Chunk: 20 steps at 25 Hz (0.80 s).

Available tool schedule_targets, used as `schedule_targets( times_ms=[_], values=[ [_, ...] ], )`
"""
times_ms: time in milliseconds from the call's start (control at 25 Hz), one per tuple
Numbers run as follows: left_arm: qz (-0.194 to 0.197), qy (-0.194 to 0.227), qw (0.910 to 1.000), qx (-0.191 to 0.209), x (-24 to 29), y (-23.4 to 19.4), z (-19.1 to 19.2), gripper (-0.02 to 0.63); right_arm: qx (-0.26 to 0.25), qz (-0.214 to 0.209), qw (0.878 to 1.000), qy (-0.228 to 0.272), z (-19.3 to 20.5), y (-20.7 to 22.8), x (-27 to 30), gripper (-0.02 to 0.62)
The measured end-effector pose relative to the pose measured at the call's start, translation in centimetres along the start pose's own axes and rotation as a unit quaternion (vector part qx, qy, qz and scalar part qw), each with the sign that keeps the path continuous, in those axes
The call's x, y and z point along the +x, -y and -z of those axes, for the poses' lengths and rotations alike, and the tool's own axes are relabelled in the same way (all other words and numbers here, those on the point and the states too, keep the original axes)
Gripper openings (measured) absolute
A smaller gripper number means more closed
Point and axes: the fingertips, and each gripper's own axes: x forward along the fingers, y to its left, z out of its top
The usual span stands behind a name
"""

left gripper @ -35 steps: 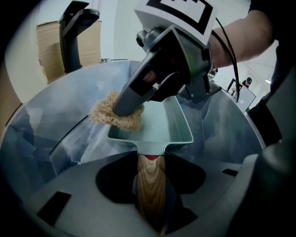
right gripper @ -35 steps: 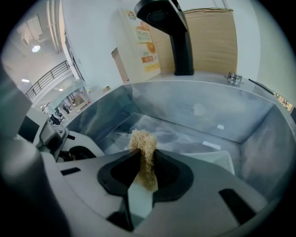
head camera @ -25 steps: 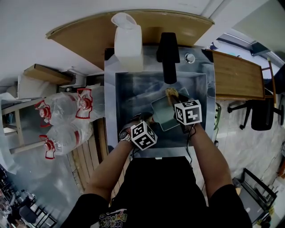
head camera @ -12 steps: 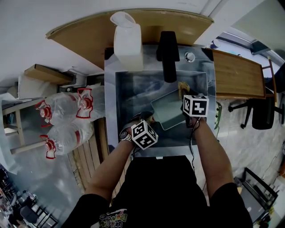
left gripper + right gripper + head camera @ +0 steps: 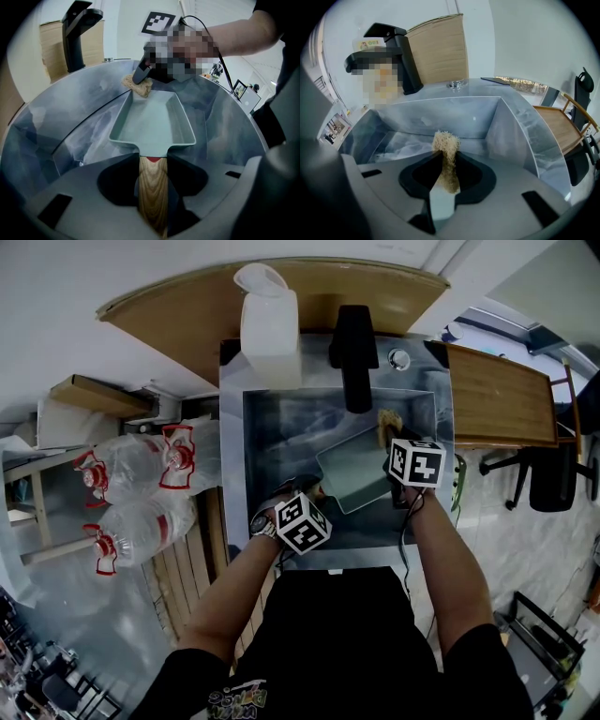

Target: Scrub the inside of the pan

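Wooden pan handle [image 5: 152, 187] clamped between left fingers [image 5: 115, 187]; right fingers [image 5: 421, 174] pinch scrubber [image 5: 446, 145].

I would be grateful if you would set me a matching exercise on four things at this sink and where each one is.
Things:
1. pan handle
2. scrub pad
3. faucet
4. jug

Places:
a. clamped in the jaws of the right gripper
b. standing at the far left corner of the sink
c. clamped in the jaws of the left gripper
d. rising at the middle of the sink's far edge

Pairs: 1-c, 2-a, 3-d, 4-b
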Motion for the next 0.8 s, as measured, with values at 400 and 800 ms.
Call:
schedule_targets(
  times_ms=[400, 800],
  values=[
    [-0.002, -0.001, 1.0, 0.001, 0.0, 0.0, 0.0, 0.189, 0.018, 0.012, 1.0, -0.005, 0.0, 0.5, 0.0, 0.091],
    [0.0, 0.0, 1.0, -0.002, 0.0, -0.1, 0.1, 0.189, 0.103, 0.033, 0.994, -0.01, 3.2, 1.7, -2.3, 0.091]
  ],
)
